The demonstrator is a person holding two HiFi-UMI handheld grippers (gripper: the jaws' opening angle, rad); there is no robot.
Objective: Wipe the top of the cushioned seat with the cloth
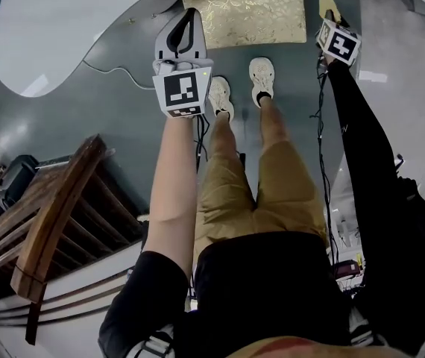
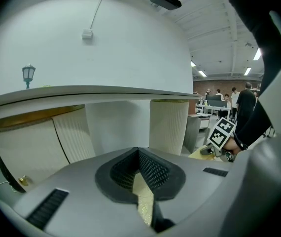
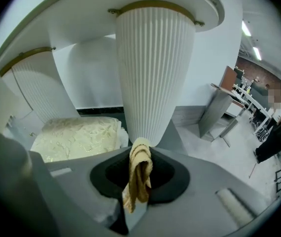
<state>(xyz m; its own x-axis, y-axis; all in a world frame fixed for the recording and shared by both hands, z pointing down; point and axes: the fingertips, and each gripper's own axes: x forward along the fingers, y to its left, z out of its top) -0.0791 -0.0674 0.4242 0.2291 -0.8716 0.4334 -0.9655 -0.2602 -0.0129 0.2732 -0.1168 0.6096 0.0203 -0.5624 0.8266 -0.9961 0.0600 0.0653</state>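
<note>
The cushioned seat (image 1: 242,10) has a gold patterned top and stands on the floor ahead of my feet; the right gripper view shows it low at the left (image 3: 76,135). My right gripper (image 1: 330,10) is held beside the seat's right edge, shut on a yellow cloth (image 3: 139,174) that hangs folded from its jaws. My left gripper (image 1: 190,13) hovers at the seat's left edge. Its jaws meet at the tips (image 2: 139,152) with nothing held. The right gripper's marker cube (image 2: 223,135) shows in the left gripper view.
A white round table (image 1: 56,21) on ribbed pedestals (image 3: 153,73) stands over and behind the seat. A wooden chair (image 1: 48,222) is at my left. A thin cable (image 1: 115,74) lies on the grey floor. The person's feet (image 1: 261,80) stand just before the seat.
</note>
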